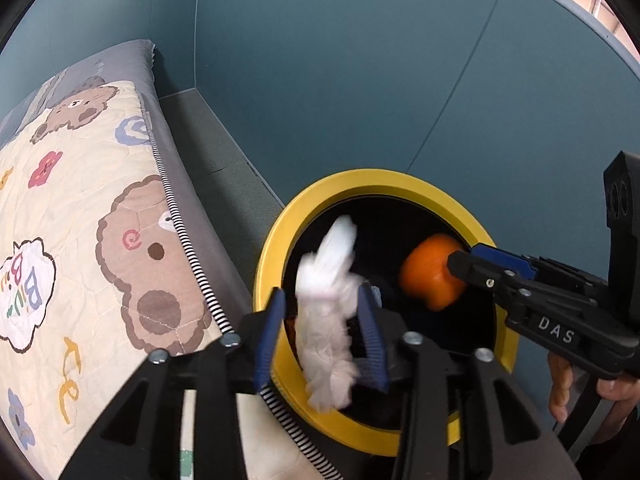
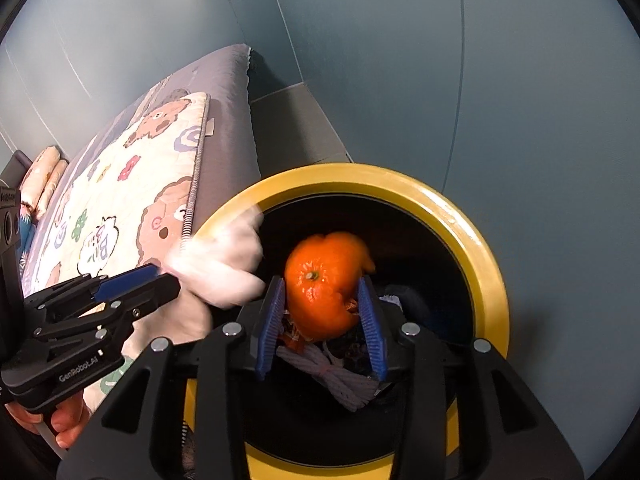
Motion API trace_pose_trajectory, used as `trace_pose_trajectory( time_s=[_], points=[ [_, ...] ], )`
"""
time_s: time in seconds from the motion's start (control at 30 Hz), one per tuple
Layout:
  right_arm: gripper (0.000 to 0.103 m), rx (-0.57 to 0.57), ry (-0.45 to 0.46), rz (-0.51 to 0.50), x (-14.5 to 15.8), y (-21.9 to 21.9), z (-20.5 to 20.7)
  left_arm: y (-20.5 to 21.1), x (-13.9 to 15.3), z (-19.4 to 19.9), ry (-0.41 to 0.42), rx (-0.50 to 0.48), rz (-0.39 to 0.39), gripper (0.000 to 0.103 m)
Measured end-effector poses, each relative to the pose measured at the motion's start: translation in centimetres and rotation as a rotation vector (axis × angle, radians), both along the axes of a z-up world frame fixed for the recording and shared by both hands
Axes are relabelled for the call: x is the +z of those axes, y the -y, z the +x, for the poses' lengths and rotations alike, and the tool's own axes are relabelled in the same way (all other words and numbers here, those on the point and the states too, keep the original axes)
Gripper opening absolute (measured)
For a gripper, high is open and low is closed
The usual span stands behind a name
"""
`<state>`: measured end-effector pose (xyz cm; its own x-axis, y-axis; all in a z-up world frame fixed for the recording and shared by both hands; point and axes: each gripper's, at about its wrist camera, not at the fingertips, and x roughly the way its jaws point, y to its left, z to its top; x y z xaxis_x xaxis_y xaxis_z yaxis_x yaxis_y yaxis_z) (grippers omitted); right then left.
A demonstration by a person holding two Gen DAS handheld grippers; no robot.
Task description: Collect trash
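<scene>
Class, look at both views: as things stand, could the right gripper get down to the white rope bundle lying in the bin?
Probably not yet. The right gripper is shut on the orange peel, which hangs directly over the white rope bundle inside the yellow-rimmed bin. It would need to drop the peel first; the bin mouth itself looks open.

Right tongs (image 2: 322,312) are clamped on an orange peel (image 2: 324,284) right over the yellow-rimmed bin (image 2: 476,236). Left tongs (image 2: 160,280) hold a blurry white tissue (image 2: 224,268) at the rim, bed (image 2: 132,200) alongside.

both wrist views look down, close – sharing the yellow-rimmed bin (image 1: 276,240) (image 2: 488,280).
</scene>
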<state>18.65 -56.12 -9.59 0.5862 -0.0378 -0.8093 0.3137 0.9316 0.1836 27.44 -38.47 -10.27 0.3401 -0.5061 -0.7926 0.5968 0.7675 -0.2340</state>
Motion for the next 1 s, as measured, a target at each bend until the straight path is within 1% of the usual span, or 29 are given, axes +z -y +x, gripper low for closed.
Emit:
trace_pose_trajectory(
  time_s=[0.03,0.07,0.1,0.13,0.3,0.5,0.63,0.77,1.0],
  points=[
    [0.039,-0.007,0.006,-0.005,0.2,0.0,-0.1,-0.3,0.2,-0.1,0.000,0.004,-0.008,0.051],
    [0.043,-0.013,0.010,-0.006,0.2,0.0,-0.2,-0.5,0.4,-0.1,0.002,0.009,-0.014,0.054],
    [0.044,-0.019,0.011,-0.006,0.3,0.0,-0.3,-0.8,0.5,-0.1,0.008,0.018,-0.020,0.059],
    [0.044,-0.025,0.012,-0.007,0.4,0.0,-0.4,-1.1,0.7,-0.2,0.013,0.026,-0.025,0.059],
    [0.044,-0.030,0.022,-0.008,1.2,-0.4,-0.9,-3.3,1.3,0.0,-0.010,0.057,-0.058,0.060],
    [0.044,0.004,0.039,-0.013,2.8,-2.4,-0.9,-7.9,1.9,-0.3,-0.019,0.146,-0.069,0.060],
    [0.044,0.061,0.049,-0.004,3.8,-4.8,-0.8,-11.3,2.3,-0.8,-0.015,0.198,-0.059,0.060],
    [0.044,0.139,0.043,0.010,4.1,-8.4,0.0,-15.4,2.5,-1.9,-0.002,0.260,-0.036,0.060],
    [0.044,0.294,0.001,0.044,3.3,-16.0,1.7,-24.8,1.4,-4.1,-0.009,0.414,0.000,0.060]
  ],
)
